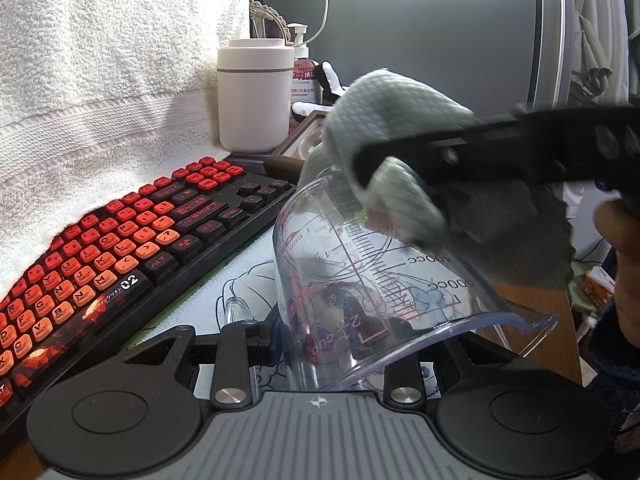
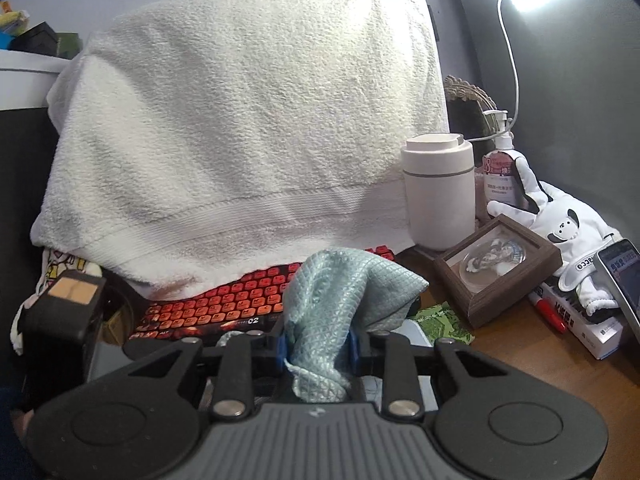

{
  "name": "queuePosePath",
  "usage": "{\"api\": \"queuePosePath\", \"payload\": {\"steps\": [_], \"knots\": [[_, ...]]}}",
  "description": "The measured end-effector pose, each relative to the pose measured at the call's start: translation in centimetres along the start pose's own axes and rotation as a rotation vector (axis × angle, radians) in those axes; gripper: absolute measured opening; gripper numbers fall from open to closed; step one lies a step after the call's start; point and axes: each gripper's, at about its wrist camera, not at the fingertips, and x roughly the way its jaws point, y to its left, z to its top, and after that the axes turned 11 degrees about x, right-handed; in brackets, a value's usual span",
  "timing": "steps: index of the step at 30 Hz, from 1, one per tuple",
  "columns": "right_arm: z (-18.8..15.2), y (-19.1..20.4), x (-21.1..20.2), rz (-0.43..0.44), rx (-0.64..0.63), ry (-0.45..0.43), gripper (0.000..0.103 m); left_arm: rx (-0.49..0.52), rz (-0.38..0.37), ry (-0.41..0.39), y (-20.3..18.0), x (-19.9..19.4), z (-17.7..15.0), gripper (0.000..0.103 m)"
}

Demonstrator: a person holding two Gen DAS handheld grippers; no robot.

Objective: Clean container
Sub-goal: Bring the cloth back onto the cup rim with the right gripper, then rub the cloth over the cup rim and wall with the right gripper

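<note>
A clear plastic measuring cup (image 1: 372,292) with printed scales lies tilted in my left gripper (image 1: 344,332), base pointing away, spouted rim toward the camera. The left jaws are shut on its wall. My right gripper (image 2: 318,344) is shut on a pale grey-green cloth (image 2: 340,296). In the left wrist view that cloth (image 1: 396,120) and the right gripper's black finger (image 1: 500,148) press on the cup's upturned base from the right.
A red and black keyboard (image 1: 120,248) lies to the left under a white towel (image 2: 240,120). A white canister (image 1: 254,92), pump bottle (image 2: 500,168), wooden frame (image 2: 496,264), plush toy (image 2: 568,220), phone (image 2: 624,276) and marker (image 2: 550,312) crowd the desk's right.
</note>
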Motion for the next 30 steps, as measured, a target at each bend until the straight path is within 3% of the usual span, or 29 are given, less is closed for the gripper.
{"api": "queuePosePath", "payload": {"steps": [30], "knots": [[0.6,-1.0,1.6,-0.082,0.139,0.066,0.028,-0.005,0.000,0.000,0.0,0.0,0.0,0.029]]}}
